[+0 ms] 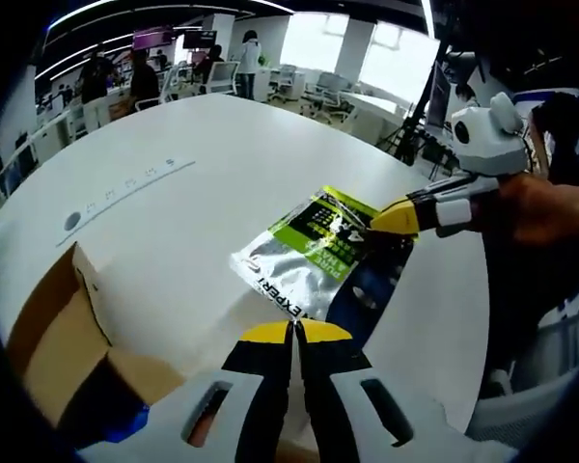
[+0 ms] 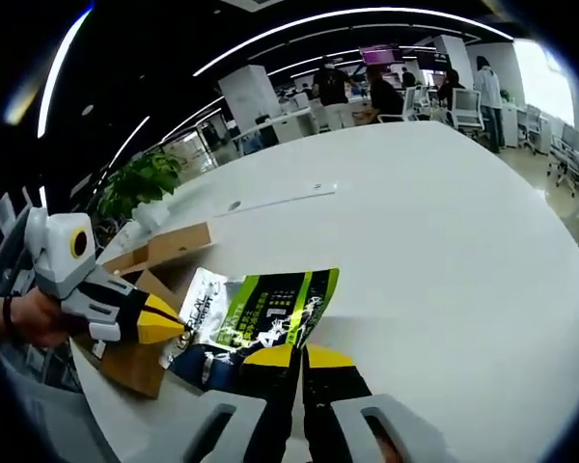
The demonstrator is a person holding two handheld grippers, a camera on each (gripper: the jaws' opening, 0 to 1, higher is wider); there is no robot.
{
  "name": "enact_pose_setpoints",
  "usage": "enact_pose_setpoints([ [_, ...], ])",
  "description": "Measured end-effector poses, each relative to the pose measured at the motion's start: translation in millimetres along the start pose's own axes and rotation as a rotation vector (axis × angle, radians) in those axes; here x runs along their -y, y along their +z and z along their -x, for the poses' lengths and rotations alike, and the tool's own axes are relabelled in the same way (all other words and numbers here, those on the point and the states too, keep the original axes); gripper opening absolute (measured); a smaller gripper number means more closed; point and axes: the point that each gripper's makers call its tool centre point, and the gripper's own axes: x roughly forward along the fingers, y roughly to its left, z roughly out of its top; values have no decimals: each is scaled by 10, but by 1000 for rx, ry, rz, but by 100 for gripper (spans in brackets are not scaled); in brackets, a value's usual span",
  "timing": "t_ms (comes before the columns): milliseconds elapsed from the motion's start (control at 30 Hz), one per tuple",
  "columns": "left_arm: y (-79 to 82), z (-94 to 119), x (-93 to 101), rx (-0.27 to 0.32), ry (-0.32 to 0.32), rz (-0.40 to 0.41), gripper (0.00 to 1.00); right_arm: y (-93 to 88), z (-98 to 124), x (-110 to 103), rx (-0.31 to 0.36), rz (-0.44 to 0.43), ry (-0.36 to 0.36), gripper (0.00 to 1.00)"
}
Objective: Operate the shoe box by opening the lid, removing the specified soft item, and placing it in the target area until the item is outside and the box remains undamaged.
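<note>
Left gripper (image 1: 294, 333) sits low over the white desk (image 1: 222, 174), yellow-tipped jaws pressed together with nothing between them, just short of the near edge of the soft item, a green, silver and dark foil pouch (image 1: 314, 251) lying flat on the desk outside the box. Right gripper (image 1: 398, 218) enters the left gripper view from the right, held by a hand (image 1: 550, 207), its yellow tip on the pouch's far corner. In the right gripper view the right gripper (image 2: 299, 359) shows its jaws closed at the pouch (image 2: 270, 313) edge; looks like they pinch the foil, though contact is hard to confirm. The left gripper (image 2: 164, 323) comes in from the left with its tip at the pouch's silver end. Cardboard shoe box (image 1: 63, 338) stands open on the desk beside the pouch, flap up, brown interior visible; also seen at (image 2: 140, 275). Potted plant (image 2: 140, 183) behind the desk, people and office chairs in the background.
</note>
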Motion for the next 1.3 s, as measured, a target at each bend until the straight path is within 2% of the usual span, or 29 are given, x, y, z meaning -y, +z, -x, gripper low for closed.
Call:
enact_pose_setpoints([
  [100, 3, -43, -22, -3, 2, -3, 0, 2, -5, 12, -3, 0, 2, 0],
  [467, -78, -142, 23, -72, 24, -153, 0, -41, -46, 52, -26, 7, 4, 0],
  [1033, -156, -272, 31, -126, 37, -211, 0, -104, -122, 165, -51, 19, 4, 0],
  [1300, -214, -307, 29, -160, 51, -271, 1, -135, -180, 175, -65, 27, -3, 0],
])
